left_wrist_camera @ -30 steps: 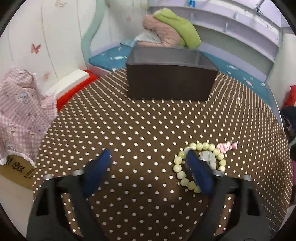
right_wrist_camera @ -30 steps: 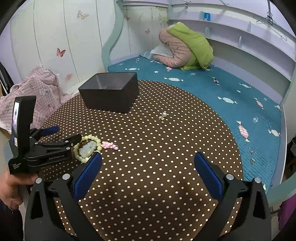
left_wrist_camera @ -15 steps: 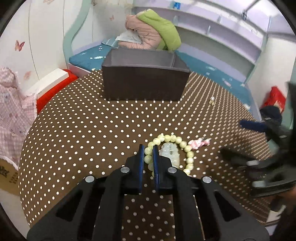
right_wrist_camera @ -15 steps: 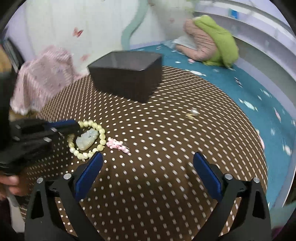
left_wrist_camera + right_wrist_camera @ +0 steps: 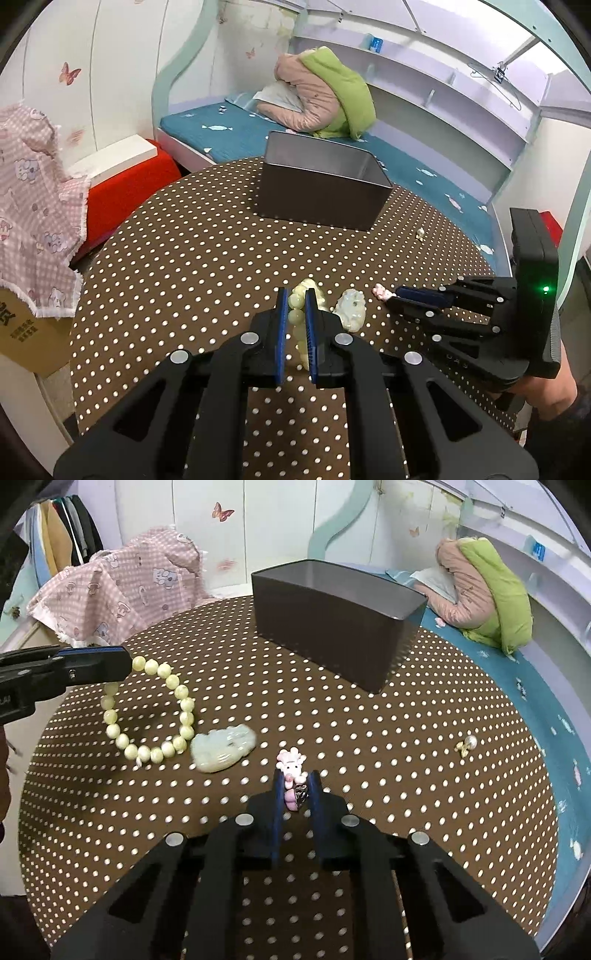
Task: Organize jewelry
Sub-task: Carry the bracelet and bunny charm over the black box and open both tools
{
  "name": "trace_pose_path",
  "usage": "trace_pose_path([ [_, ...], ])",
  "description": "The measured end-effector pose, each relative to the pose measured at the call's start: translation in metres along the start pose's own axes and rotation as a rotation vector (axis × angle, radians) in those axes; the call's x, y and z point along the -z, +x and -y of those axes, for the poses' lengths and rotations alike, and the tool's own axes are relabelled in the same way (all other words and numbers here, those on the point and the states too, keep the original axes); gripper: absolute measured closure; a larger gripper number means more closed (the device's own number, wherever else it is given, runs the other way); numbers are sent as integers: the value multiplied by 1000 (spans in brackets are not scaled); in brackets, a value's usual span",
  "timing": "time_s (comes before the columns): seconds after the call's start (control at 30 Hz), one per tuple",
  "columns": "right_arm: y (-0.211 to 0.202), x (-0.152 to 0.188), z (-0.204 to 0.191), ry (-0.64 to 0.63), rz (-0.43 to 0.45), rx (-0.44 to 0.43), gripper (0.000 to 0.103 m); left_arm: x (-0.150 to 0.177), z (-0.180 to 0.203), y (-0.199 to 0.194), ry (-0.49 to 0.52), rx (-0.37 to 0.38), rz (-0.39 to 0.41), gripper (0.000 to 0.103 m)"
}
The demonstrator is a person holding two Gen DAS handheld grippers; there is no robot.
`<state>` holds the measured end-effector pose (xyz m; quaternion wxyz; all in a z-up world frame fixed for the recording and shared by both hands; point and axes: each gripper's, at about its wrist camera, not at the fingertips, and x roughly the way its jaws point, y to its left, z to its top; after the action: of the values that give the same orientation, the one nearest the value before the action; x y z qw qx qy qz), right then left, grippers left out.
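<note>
On the polka-dot surface (image 5: 369, 760), 2 handheld grippers have each taken 1 piece of jewelry, and the open dark box (image 5: 332, 627) stands at 12 o'clock from both, well apart, its long axis running left to right. The left gripper (image 5: 295, 321) has its blue fingers (image 5: 281, 332) clamped on the pale green bead bracelet (image 5: 155, 709), whose loop hangs from the tips with its lower beads near the surface; this gripper appears slightly nearer the box. The jade pendant (image 5: 223, 751) lies just beside the bracelet. The right gripper (image 5: 295, 786) has its fingers pressed together on the small pink charm (image 5: 291, 766), which is low at the surface. A pearl earring (image 5: 467, 744) waits alone at 3 o'clock.
</note>
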<state>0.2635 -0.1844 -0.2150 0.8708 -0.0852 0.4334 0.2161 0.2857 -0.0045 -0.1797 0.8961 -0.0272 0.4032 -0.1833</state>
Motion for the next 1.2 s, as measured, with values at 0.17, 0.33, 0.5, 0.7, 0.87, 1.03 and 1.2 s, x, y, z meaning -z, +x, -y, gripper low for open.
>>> trace_pose_path([
  [0.17, -11, 5, 4, 48, 18, -28, 91, 3, -1, -6, -4, 4, 12, 94],
  [0.33, -37, -5, 6, 65, 65, -31, 91, -6, 5, -16, 10, 13, 43, 94],
  [0.5, -63, -28, 5, 44, 123, -19, 91, -21, 10, -31, 33, 11, 86, 94],
  [0.7, -91, -67, 5, -2, 204, 5, 91, -56, 16, -47, 66, 3, 155, 94],
  [0.87, -105, -110, 12, -21, 271, 20, 91, -99, 19, -51, 73, 1, 207, 94],
  [1.03, -104, -145, 27, -9, 297, 19, 91, -146, 26, -45, 86, 13, 239, 94],
  [1.2, -92, -175, 40, 23, 290, 6, 91, -185, 30, -30, 81, 23, 235, 94],
])
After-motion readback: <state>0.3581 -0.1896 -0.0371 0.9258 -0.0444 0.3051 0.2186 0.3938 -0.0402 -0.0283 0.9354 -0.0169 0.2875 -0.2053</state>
